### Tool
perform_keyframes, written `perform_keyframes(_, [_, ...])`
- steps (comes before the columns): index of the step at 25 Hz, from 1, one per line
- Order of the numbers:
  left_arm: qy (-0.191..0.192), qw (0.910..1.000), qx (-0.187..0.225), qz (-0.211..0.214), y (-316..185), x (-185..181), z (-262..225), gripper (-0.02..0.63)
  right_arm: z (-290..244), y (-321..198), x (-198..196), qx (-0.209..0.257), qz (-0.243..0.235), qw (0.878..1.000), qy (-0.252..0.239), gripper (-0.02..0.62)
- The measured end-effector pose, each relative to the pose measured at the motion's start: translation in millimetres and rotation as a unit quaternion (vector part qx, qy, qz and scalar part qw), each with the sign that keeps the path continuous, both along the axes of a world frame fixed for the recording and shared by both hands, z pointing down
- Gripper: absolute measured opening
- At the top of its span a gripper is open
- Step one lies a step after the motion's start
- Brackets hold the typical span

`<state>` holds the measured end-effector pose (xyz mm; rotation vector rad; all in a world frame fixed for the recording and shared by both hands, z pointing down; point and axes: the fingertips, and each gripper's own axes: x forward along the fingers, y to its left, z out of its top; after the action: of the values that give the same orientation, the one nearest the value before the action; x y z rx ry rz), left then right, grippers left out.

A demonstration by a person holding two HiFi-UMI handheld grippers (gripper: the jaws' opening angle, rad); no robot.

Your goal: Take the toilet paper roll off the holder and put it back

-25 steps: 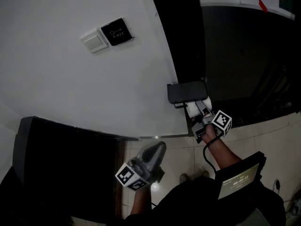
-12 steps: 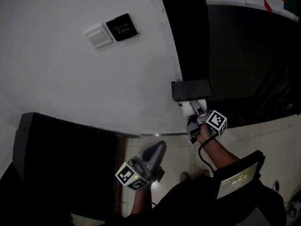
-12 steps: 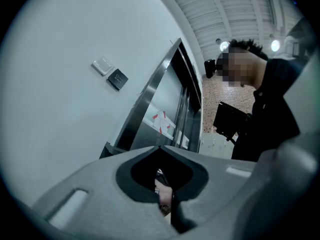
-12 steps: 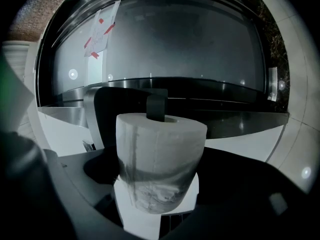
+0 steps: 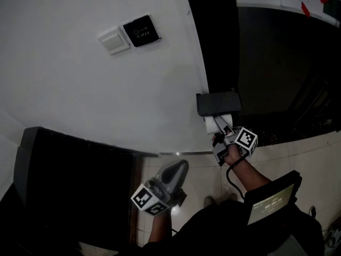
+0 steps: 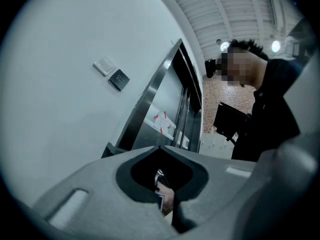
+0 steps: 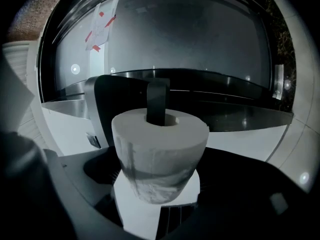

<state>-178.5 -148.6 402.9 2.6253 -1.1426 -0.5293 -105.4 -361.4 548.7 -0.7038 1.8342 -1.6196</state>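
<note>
A white toilet paper roll (image 5: 213, 124) sits just under the black wall holder (image 5: 217, 102) at the white wall's edge. In the right gripper view the holder's dark bar (image 7: 156, 101) passes through the roll's (image 7: 159, 154) core. My right gripper (image 5: 219, 131) is shut on the roll, one jaw on each side; the roll (image 7: 159, 154) fills the space between them, with my right gripper (image 7: 160, 189) wrapped round its lower half. My left gripper (image 5: 179, 168) hangs low over the floor, away from the holder, shut on nothing; its jaws meet in the left gripper view (image 6: 161, 176).
A white switch plate (image 5: 113, 41) and a black exit button (image 5: 141, 30) are high on the wall. A dark glass door (image 5: 277, 68) stands right of the holder. A black cabinet (image 5: 74, 185) is at the lower left. A dark tablet (image 5: 272, 202) hangs at the person's waist.
My right gripper has carried the roll a little to the left, closer under the holder. The left gripper has stayed where it was.
</note>
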Motion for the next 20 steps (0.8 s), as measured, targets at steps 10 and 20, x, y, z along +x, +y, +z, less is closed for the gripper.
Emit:
perform_keyframes(10, [0.002, 0.9989, 0.01, 0.045, -19, 21, -5, 0.0, 28, 47, 58, 0.044, -0.041, 0.992, 0.114, 0.461])
perform_keyframes(20, [0.002, 0.9929, 0.038, 0.113, -38, 63, -22, 0.0, -160, 110, 112, 0.433, 0.001, 0.856, 0.281, 0.002])
